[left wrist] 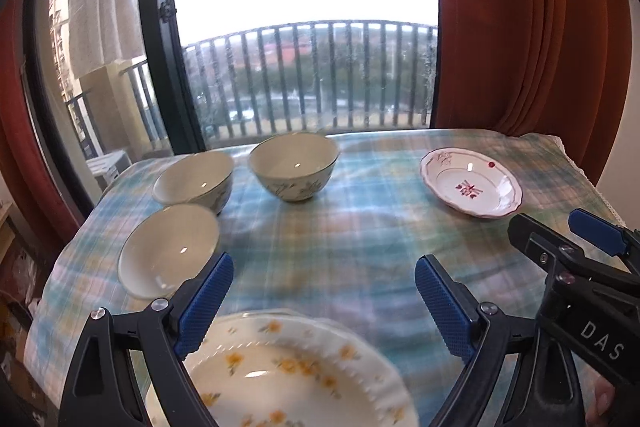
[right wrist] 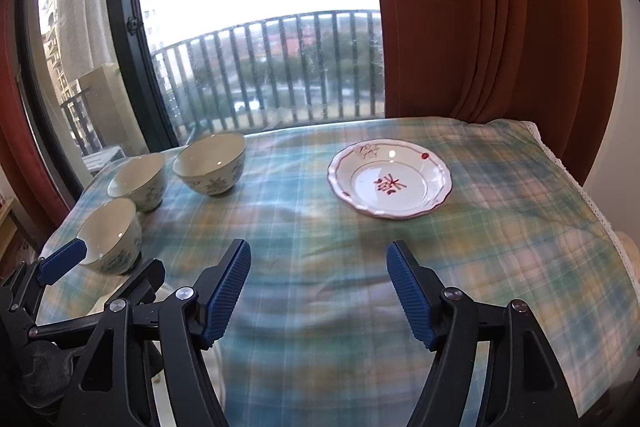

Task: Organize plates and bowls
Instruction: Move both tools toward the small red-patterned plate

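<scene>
Both grippers spread, holding nothing. Left gripper (left wrist: 324,291) sat just above white yellow-flowered scalloped plate (left wrist: 288,367); white red-motif plate (right wrist: 390,179) lay straight ahead of right gripper (right wrist: 318,287), clearly nearer it.

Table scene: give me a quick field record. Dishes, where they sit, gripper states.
surface: table with plaid cloth, by a window
bowls: three, grouped at the left; far bowl, middle bowl, near bowl; all upright, apart from each other
small plate: red-patterned plate, far right, alone
large plate: yellow-flowered plate, near edge, under the left gripper
left gripper: open, holding nothing
right gripper: open, holding nothing
stacking: none yet visible
</scene>
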A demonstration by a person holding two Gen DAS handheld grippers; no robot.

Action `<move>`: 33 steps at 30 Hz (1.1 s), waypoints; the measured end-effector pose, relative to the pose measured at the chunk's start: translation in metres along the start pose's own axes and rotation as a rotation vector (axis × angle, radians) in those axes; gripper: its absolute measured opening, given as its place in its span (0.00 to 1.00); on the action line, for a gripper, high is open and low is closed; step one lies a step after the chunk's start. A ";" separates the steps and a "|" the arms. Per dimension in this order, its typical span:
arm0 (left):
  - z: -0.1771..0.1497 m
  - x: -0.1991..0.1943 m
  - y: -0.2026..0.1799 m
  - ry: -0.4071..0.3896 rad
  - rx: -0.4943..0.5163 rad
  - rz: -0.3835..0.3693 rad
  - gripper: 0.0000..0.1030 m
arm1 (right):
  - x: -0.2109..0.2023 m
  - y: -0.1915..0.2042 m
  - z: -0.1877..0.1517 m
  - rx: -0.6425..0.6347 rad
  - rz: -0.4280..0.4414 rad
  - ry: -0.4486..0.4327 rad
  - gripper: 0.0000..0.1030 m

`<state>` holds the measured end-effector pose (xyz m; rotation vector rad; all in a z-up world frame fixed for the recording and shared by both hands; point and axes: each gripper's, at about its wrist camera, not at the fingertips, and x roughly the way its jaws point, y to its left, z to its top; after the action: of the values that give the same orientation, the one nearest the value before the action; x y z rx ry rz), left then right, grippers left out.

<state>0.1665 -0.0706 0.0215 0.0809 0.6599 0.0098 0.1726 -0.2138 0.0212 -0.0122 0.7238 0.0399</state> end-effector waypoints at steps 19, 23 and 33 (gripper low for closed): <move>0.073 0.090 -0.087 0.035 0.070 -0.058 0.90 | 0.088 -0.078 0.074 0.046 -0.061 0.013 0.78; 0.078 0.114 -0.106 0.068 0.105 -0.057 0.90 | 0.112 -0.089 0.077 0.045 -0.081 0.036 0.78; 0.076 0.174 -0.141 0.180 0.156 -0.055 0.86 | 0.178 -0.134 0.068 0.153 -0.109 0.136 0.78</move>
<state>0.3486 -0.2107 -0.0363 0.2135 0.8424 -0.0887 0.3564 -0.3406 -0.0465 0.0923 0.8596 -0.1220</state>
